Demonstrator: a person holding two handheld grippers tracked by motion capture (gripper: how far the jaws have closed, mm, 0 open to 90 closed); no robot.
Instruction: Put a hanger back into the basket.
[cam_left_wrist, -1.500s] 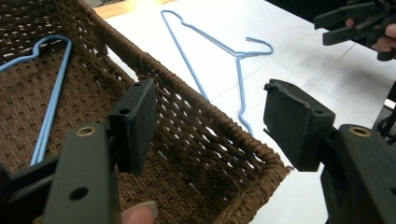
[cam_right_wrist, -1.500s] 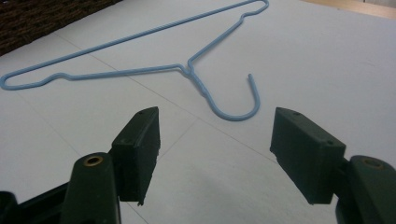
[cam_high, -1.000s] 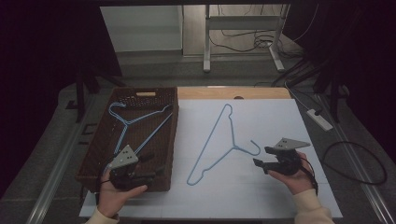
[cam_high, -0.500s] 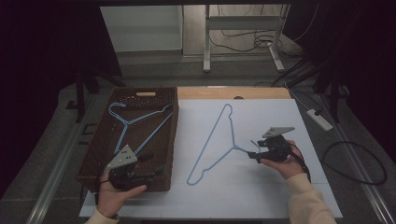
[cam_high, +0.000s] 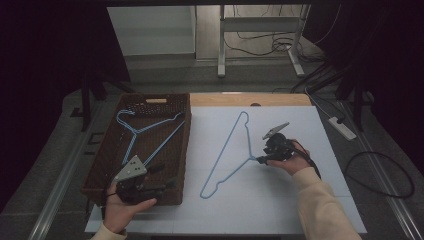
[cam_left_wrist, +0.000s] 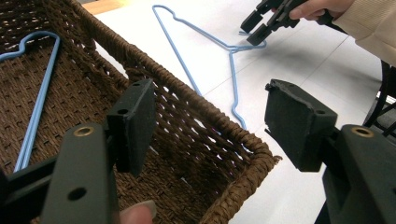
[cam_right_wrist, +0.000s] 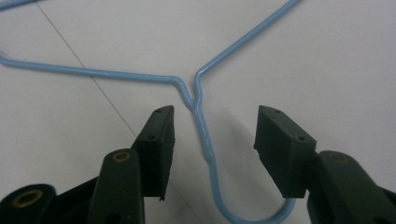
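A blue wire hanger (cam_high: 227, 150) lies flat on the white table cover (cam_high: 300, 200). My right gripper (cam_high: 260, 160) has its tips at the hanger's twisted neck. In the right gripper view the neck (cam_right_wrist: 201, 122) runs between the jaws of the right gripper (cam_right_wrist: 215, 114). The jaws have just been closing and stand apart, with neither pad touching the wire. A second blue hanger (cam_high: 145, 129) lies in the brown wicker basket (cam_high: 102, 165). My left gripper (cam_high: 165, 176) rests open over the basket's near right corner (cam_left_wrist: 243, 154), and nothing is between the jaws of the left gripper (cam_left_wrist: 210, 107).
A white power strip (cam_high: 342, 127) and a looped black cable (cam_high: 380, 175) lie on the floor at the right. Metal stand legs (cam_high: 221, 45) rise beyond the table's far wooden edge (cam_high: 250, 99).
My right gripper has moved left and away from the table's front, onto the hanger's neck, and its jaws have narrowed. The left hand and gripper have stayed put.
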